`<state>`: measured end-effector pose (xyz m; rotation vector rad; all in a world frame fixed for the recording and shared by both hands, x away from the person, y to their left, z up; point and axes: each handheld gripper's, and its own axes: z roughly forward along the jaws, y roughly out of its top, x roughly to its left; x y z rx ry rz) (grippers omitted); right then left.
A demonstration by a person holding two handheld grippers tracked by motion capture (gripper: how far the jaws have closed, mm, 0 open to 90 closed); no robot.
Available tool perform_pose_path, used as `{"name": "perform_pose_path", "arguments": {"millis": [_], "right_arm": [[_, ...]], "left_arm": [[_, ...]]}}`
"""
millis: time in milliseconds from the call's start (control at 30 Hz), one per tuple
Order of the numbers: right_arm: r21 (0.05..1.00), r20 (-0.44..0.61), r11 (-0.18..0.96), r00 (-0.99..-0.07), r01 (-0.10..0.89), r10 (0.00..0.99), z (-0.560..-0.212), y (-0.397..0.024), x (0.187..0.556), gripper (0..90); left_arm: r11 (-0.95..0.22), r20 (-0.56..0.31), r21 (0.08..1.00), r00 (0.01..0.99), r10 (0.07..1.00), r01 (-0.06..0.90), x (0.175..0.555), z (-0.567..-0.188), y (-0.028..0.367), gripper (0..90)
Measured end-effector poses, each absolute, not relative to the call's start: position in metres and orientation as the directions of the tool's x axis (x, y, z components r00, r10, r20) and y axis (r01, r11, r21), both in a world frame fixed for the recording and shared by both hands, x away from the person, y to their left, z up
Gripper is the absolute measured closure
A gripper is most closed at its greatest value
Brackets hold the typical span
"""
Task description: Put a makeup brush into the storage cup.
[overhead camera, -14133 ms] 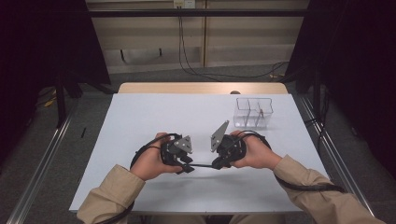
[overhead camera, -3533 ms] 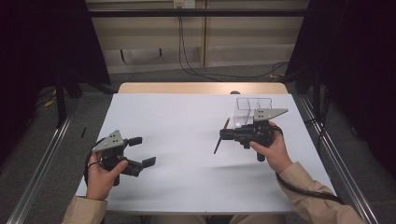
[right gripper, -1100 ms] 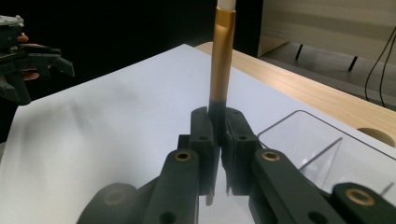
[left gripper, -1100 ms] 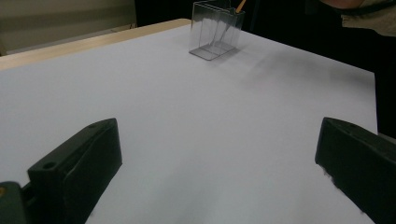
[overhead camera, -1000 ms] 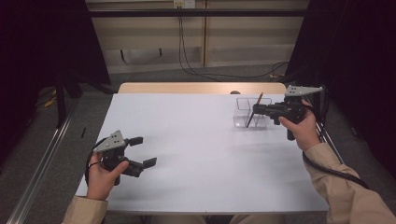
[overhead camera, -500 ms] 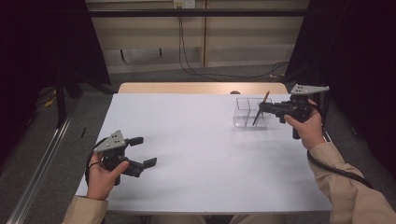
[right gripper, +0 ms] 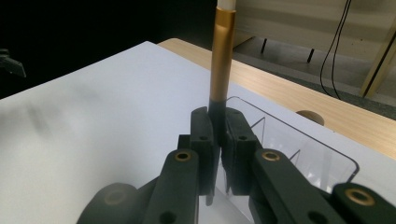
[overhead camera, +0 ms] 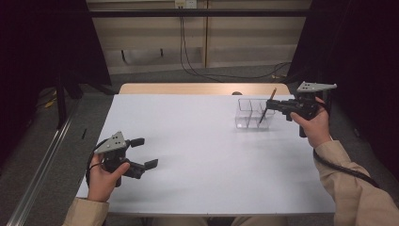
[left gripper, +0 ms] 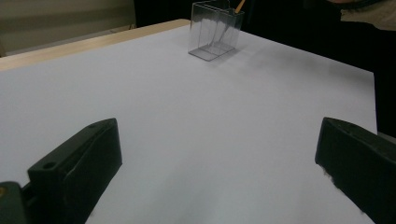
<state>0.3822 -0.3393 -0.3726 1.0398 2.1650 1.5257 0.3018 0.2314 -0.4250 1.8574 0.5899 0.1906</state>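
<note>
High view, right gripper (overhead camera: 276,104) fingers clamping pencil (overhead camera: 268,105) over clear box (overhead camera: 253,114) at two o'clock, left gripper (overhead camera: 140,153) fingers spreading empty on bare worktop (overhead camera: 202,141)

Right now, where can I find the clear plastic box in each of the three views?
High view: the clear plastic box stands at the table's far right, beside the right tool, which holds a pencil.
Left gripper view: the box is at the top centre, far across the white table.
Right gripper view: its clear rim shows behind the tool's closed jaws, lower right.
Shared landmark: the pencil.
</note>
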Motion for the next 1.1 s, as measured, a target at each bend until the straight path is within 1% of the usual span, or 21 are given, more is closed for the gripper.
{"name": "perform_pose_path", "arguments": {"millis": [300,1100], "right_arm": [[0.903,0.156,0.17,-0.671,0.394,0.725,-0.371,-0.347,0.386,84.2],[0.898,0.121,0.185,-0.628,0.399,0.769,-0.358,-0.349,0.399,84.2]], "left_arm": [[-0.253,-0.153,0.918,0.862,0.483,0.305,0.302,-0.425,0.231,0.4],[-0.254,-0.155,0.917,0.861,0.484,0.307,0.302,-0.425,0.233,0.4]]}}
